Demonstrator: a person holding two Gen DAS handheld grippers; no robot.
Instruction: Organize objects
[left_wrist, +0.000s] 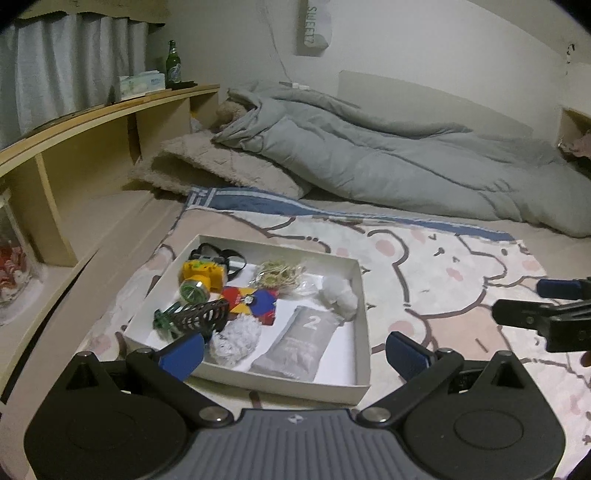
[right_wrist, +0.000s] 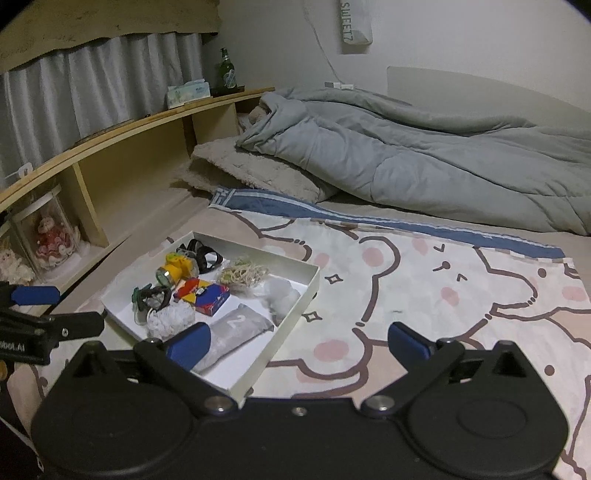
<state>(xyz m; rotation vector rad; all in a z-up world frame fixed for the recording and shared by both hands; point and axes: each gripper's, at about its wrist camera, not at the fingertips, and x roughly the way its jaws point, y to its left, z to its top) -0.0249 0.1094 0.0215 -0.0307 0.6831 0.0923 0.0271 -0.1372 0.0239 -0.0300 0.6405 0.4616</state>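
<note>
A shallow white box (left_wrist: 360, 295) sits on a bear-print blanket (left_wrist: 443, 280) spread over the bed. In the left wrist view the left gripper (left_wrist: 293, 350) hangs over the box's near edge with its blue-padded fingers (left_wrist: 183, 352) spread wide, gripping nothing. Inside the box, a yellow toy camera (left_wrist: 203, 275) lies at 10 o'clock, a bundle of rubber bands (left_wrist: 277, 277) at 12, a white fluffy ball (left_wrist: 340, 295) at 2, a grey pouch marked 2 (left_wrist: 299, 343) at 5, a black slotted clip (left_wrist: 203, 315) at 8 — and a colourful card pack (left_wrist: 255, 304) in the middle. The right gripper (right_wrist: 299, 343) hovers beside the box's right wall, jaws likewise wide apart and empty. A grey duvet (right_wrist: 424, 155) is heaped at 1 o'clock, a green bottle (right_wrist: 226, 72) on the headboard shelf (right_wrist: 122, 133) at 11.
</note>
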